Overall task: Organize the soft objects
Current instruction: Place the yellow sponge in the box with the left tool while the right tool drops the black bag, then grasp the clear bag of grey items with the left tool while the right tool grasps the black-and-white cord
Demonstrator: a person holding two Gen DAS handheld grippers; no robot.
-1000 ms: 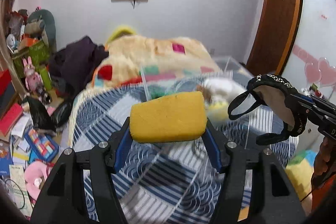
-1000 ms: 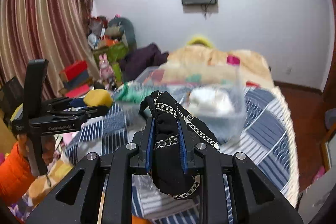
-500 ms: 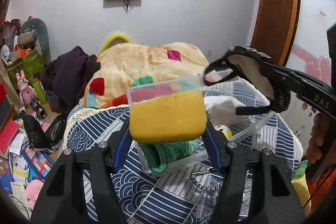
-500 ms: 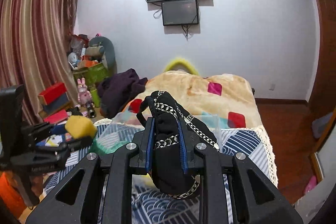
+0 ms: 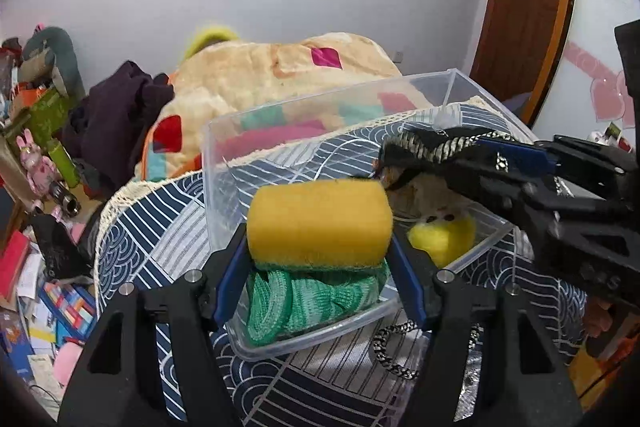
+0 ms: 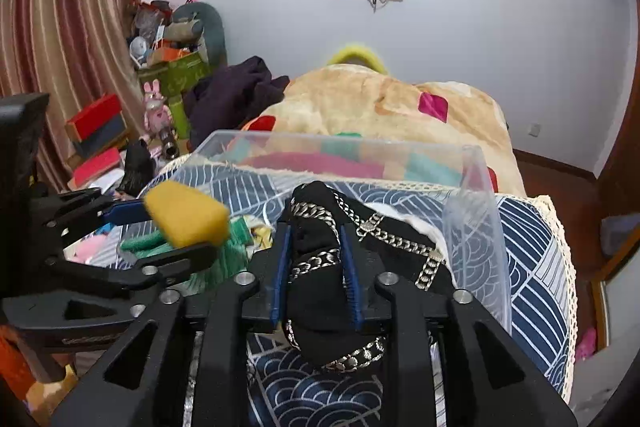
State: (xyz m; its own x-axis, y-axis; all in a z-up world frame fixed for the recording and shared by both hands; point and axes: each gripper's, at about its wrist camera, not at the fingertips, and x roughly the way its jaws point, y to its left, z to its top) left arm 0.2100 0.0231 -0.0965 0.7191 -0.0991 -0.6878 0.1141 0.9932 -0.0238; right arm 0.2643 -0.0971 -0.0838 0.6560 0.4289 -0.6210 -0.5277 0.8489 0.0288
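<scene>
Right now my left fingers point(image 5: 320, 259) squeeze the soft yellow sponge block point(image 5: 319, 223) above the clear plastic box point(image 5: 304, 131) on the bed, ready to drop it in. My right fingers point(image 6: 317, 281) pinch the black cloth with silver chains point(image 6: 320, 227) over that box too.

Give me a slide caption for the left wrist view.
Left gripper holds yellow sponge over clear bin.

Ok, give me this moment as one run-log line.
left gripper: shut on yellow sponge, over clear bin | right gripper: shut on black chain-trimmed cloth, at bin | neither released
</scene>
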